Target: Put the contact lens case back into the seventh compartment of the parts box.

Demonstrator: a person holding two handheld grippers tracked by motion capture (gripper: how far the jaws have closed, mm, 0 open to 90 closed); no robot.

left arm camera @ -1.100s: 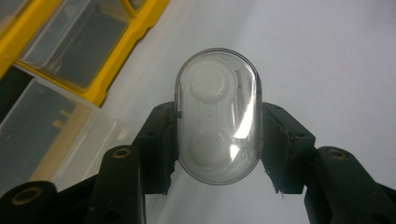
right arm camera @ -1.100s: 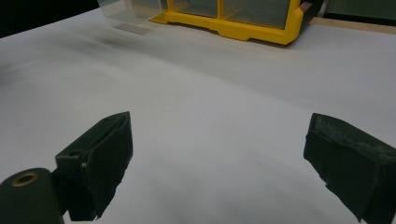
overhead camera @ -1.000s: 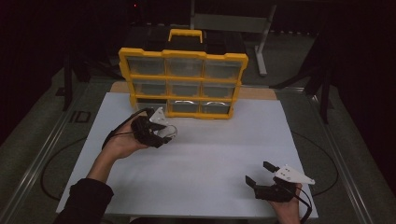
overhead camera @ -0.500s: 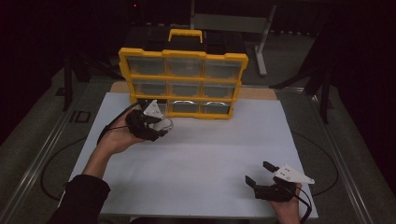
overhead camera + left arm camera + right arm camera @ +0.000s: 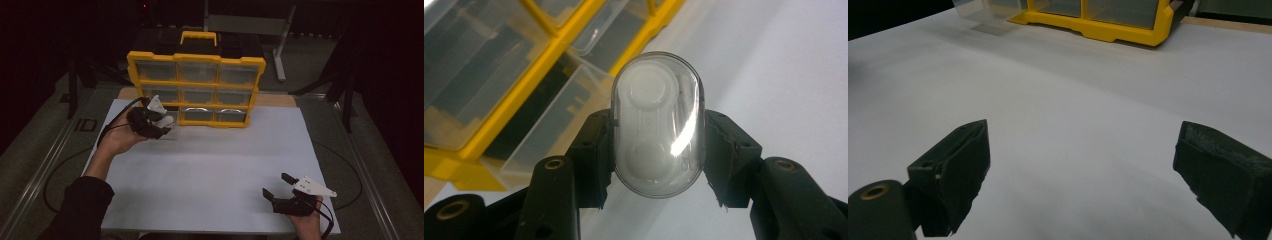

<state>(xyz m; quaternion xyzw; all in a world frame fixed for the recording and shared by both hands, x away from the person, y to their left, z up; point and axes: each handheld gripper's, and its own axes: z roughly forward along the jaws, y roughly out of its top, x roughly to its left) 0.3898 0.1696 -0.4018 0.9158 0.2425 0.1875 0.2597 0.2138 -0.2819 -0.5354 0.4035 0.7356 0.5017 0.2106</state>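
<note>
A clear plastic capsule (image 5: 657, 122) with a white insert inside is seen clamped between the two black jaws of the left tongs (image 5: 657, 150), one jaw pressed against each long side, the rounded upper end standing up past the jaw tips and the lower end sitting down between them. In the high view the left tongs (image 5: 159, 121) are held off the white surface (image 5: 215, 165), just in front of the lower left corner of the yellow compartment organizer (image 5: 196, 89), with the person's left hand (image 5: 120, 137) wrapped under them and a dark sleeve (image 5: 82, 205) trailing back toward the near edge. A clear drawer (image 5: 551, 125) is seen pulled partway out of the organizer's bottom row, just behind and to the left of the capsule in the left gripper view. Over on the other side, the right tongs (image 5: 280, 186) are held low at the near right of the surface, well apart from the organizer and the capsule. Their jaws are spread wide with nothing between them, bare white surface being seen through the gap in the right gripper view, and the organizer's yellow base (image 5: 1098, 22) is visible far ahead.
</note>
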